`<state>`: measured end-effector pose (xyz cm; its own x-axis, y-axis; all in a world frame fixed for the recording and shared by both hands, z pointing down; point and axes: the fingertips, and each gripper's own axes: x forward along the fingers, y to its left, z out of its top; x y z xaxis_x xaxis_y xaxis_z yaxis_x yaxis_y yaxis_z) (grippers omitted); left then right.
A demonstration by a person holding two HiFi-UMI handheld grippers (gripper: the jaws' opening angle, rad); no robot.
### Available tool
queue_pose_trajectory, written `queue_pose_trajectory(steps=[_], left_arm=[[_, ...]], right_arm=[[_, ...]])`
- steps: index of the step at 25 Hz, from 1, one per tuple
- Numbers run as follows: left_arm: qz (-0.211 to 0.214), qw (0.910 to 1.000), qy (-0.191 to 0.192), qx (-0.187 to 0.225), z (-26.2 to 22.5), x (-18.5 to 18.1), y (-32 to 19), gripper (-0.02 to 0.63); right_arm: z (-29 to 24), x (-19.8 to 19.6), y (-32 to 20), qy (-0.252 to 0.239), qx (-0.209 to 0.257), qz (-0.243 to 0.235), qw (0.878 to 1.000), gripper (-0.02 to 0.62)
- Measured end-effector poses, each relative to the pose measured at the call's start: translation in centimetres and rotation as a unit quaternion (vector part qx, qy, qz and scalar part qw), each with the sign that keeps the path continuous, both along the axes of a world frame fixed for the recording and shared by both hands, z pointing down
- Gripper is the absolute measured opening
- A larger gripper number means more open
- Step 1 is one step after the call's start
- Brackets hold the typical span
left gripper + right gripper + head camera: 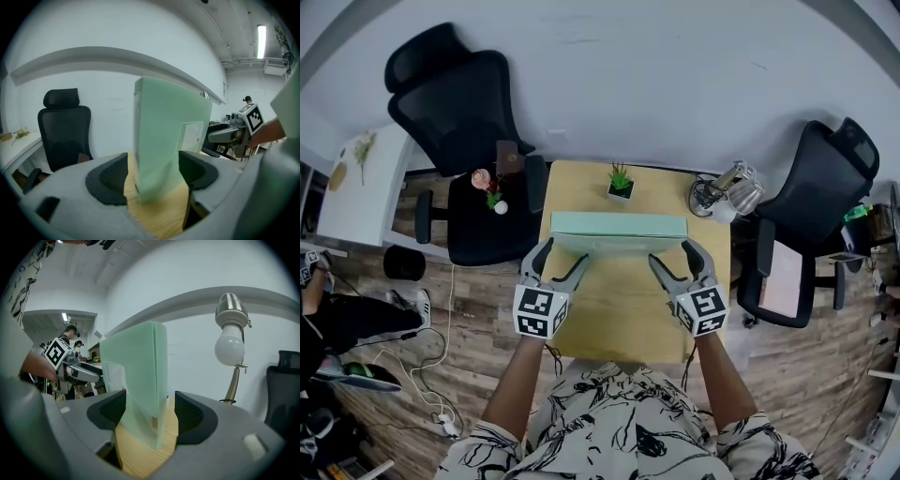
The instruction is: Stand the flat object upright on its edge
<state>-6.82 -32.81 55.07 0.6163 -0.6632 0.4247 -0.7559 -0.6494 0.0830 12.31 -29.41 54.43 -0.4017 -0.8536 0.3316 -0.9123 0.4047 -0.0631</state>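
Shows a pale green, flat, rectangular box (pixel 619 225) standing upright on its long edge across the far half of a small light-wood tabletop (pixel 619 319), not lying flat. Looks stiff: straight edges, square corners, no sag or bow along the length. Probably light, of cardboard or foam board with a smooth matt skin, so likely a little slippery under hard pads. Easy to tip, too, given the narrow foot. Carries a paler rectangular label on one broad face.

Best taken at the two short ends, low down, pinching across the thickness on the broad faces to stop any rocking. Finds the left gripper (pixel 564 251) at the left end and the right gripper (pixel 672 253) at the right end, in just that place. With the left's ribbed black fingers (pixel 110 178) apart and the box end between them, straddles rather than clamps: bare wood visible beside one pad. Same on the right, with fingers (pixel 192 416) apart and a clear gap on one side of the box.

Elsewhere on the tabletop: a small potted green plant (pixel 620 183) behind the box and a chrome desk lamp (pixel 727 192) with a white bulb at the far right corner. Black mesh office chairs (pixel 469 131) on either side. Judged near done, if the box stands free.
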Motion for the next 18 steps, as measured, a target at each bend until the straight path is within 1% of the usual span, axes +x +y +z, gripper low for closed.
queue_pose_trajectory(steps=[3,6,8,10,12,13,15,18], left_arm=[[-0.007,1.0000,0.003,0.002,-0.3,-0.5,0.4,0.334],[-0.019,0.9998,-0.003,0.012,-1.0,-1.1,0.8,0.323],[-0.029,0.9990,-0.015,0.029,-1.8,-1.7,1.2,0.298],[-0.040,0.9976,-0.020,0.052,-2.9,-2.2,1.8,0.250],[-0.052,0.9958,-0.011,0.075,-4.2,-2.6,2.4,0.211],[-0.059,0.9945,-0.006,0.086,-4.9,-2.9,2.6,0.202],[-0.078,0.9911,-0.002,0.108,-6.0,-3.6,3.0,0.178],[-0.105,0.9866,0.009,0.125,-7.3,-4.7,3.9,0.112]], right_arm=[[-0.5,0.4,0.6,-0.003,0.003,0.001,1.000,0.327],[-1.3,0.8,1.2,-0.005,0.012,0.004,1.000,0.314],[-2.0,1.3,1.7,-0.008,0.023,0.016,1.000,0.279],[-2.6,2.0,2.2,-0.015,0.031,0.033,0.999,0.226],[-3.3,2.6,2.6,-0.018,0.039,0.048,0.998,0.151],[-3.7,2.8,2.8,-0.019,0.044,0.053,0.997,0.119],[-4.6,3.1,3.3,-0.019,0.057,0.057,0.997,0.083],[-5.3,3.9,4.1,-0.008,0.068,0.070,0.995,0.034]])
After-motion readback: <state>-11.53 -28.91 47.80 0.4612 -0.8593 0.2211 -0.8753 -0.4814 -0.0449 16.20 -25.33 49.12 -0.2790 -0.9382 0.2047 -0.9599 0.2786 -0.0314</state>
